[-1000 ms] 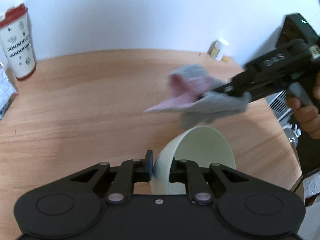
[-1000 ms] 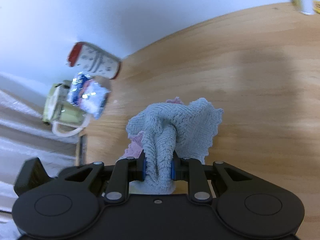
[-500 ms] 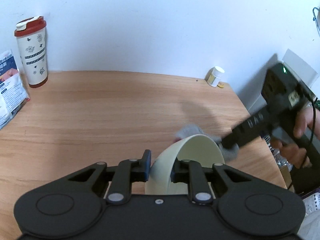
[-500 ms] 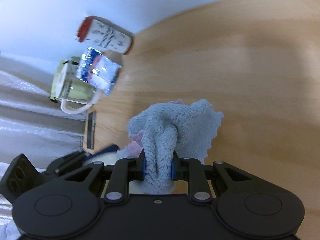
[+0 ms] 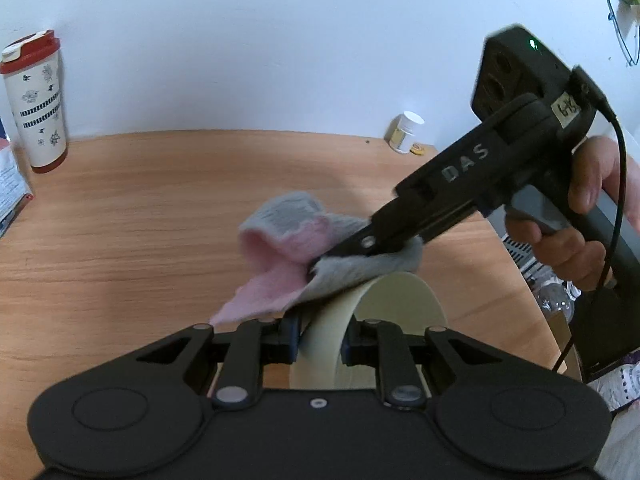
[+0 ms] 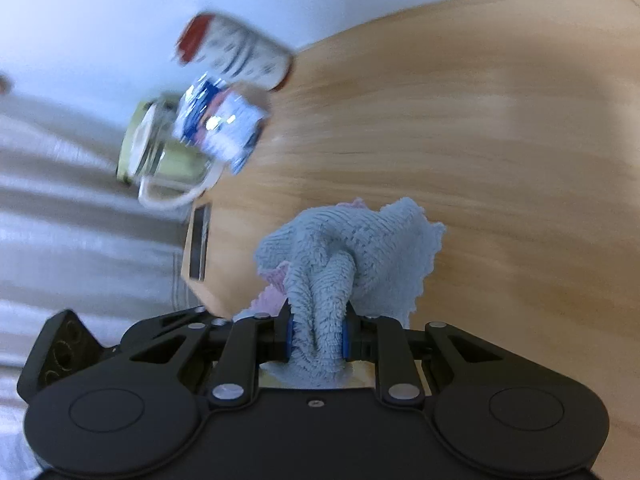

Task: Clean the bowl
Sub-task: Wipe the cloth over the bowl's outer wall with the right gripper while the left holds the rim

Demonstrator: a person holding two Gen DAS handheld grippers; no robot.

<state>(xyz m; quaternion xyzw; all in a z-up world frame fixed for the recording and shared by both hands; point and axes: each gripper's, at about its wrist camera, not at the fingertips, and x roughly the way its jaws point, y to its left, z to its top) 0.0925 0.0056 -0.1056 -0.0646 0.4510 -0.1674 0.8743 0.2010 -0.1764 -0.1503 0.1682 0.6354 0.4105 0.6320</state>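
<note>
Left wrist view: left gripper [image 5: 320, 344] pinches the wall of the pale bowl [image 5: 396, 304], held tilted at lower centre above the table [image 5: 132, 216]; right gripper [image 5: 320, 260], gripped by a hand [image 5: 576, 216] at right, presses a grey/pink cloth [image 5: 296, 248] onto the bowl's upper rim. Right wrist view (blurred): fingers clamped on the cloth [image 6: 320, 320]; tumbler [image 6: 236, 52], packet [image 6: 220, 128] & mug [image 6: 160, 156] at upper left.

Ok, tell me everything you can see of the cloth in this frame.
The cloth is a fluffy terry rag, grey-blue on one side, pink on the other. It is bunched and clamped in the right gripper, loose folds spilling ahead of the fingers. It hangs over the wooden table, its grey underside pressed on the rim of the pale bowl the left gripper holds.
</note>
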